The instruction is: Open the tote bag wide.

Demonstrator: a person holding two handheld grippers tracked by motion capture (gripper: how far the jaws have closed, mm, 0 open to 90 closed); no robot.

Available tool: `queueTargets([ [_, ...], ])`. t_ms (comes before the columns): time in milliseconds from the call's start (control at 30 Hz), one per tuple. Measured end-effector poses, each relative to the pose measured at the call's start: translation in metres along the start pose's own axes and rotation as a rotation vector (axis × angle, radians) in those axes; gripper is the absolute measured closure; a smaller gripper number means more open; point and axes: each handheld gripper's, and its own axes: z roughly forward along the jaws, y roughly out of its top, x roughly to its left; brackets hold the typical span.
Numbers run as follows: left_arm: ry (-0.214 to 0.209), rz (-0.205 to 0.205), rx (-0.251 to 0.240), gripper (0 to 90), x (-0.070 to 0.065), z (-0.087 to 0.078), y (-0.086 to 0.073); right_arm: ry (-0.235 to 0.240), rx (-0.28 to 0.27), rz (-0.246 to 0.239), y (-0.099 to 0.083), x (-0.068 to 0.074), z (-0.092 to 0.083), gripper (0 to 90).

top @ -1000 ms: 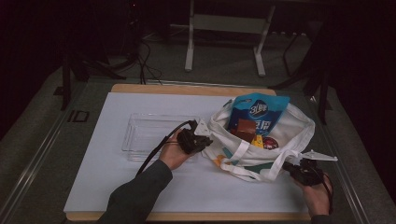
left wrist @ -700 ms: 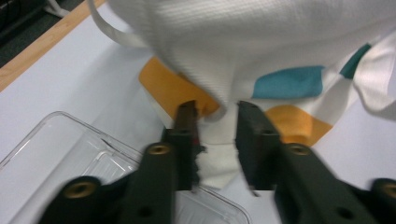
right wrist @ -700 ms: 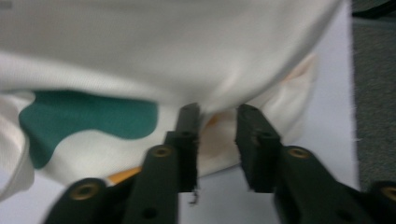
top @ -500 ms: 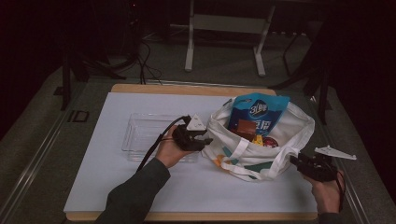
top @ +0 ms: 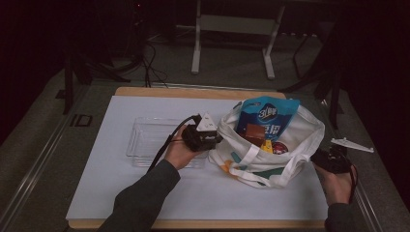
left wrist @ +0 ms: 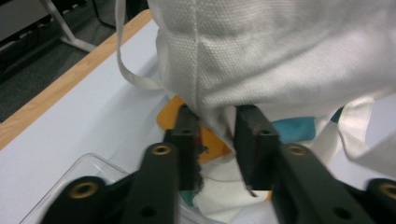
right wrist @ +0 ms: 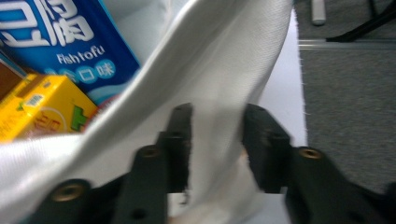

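Observation:
A white cloth tote bag [top: 290, 150] stands open on the white mat, holding a blue snack packet [top: 266, 113], a brown packet [top: 252, 133] and a yellow box [top: 267, 145]. My left gripper [top: 217, 140] is at the bag's left rim. In the left gripper view a fold of the bag [left wrist: 280, 51] hangs between the jaws of the left gripper [left wrist: 217, 121], which have just been closing but still stand apart. My right gripper [top: 315, 157] is at the bag's right rim. Its jaws [right wrist: 217, 116] have also been closing, with bag cloth [right wrist: 224, 60] between them and not visibly pinched.
A clear plastic tray [top: 145, 140] lies on the mat just left of the bag, under my left hand. The mat [top: 145, 193] covers a wooden table with its edge [top: 193, 92] at the back. Stand legs [top: 196, 48] and cables are on the floor beyond.
My right gripper has risen and shifted right along the bag's right side, lifting that rim. The left gripper has stayed at the left rim. The bag's mouth now stands wider.

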Motion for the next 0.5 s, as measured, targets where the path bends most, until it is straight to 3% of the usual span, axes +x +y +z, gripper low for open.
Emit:
queueTargets([
  [33, -0.006, 0.019, 0.021, 79.7, -0.003, 0.003, -0.001, -0.011, 0.011, -0.008, 0.0, 0.002, 0.004, 78.3],
  [100, -0.006, 0.044, 0.043, 82.7, -0.007, 0.005, -0.003, -0.014, 0.017, -0.015, -0.002, 0.005, 0.007, 85.2],
  [267, -0.008, 0.044, 0.091, 85.3, -0.009, 0.01, -0.009, -0.039, 0.041, -0.047, -0.01, 0.008, 0.007, 88.2],
  [367, 0.009, 0.059, 0.197, 85.2, -0.011, 0.023, -0.018, -0.045, 0.056, -0.049, -0.013, 0.007, 0.009, 88.3],
  [400, 0.027, 0.081, 0.222, 85.0, -0.013, 0.026, -0.02, -0.047, 0.063, -0.051, -0.013, 0.007, 0.01, 88.4],
  [500, 0.04, 0.106, 0.254, 84.8, -0.018, 0.034, -0.023, -0.049, 0.093, -0.048, -0.018, 0.007, 0.014, 88.6],
])
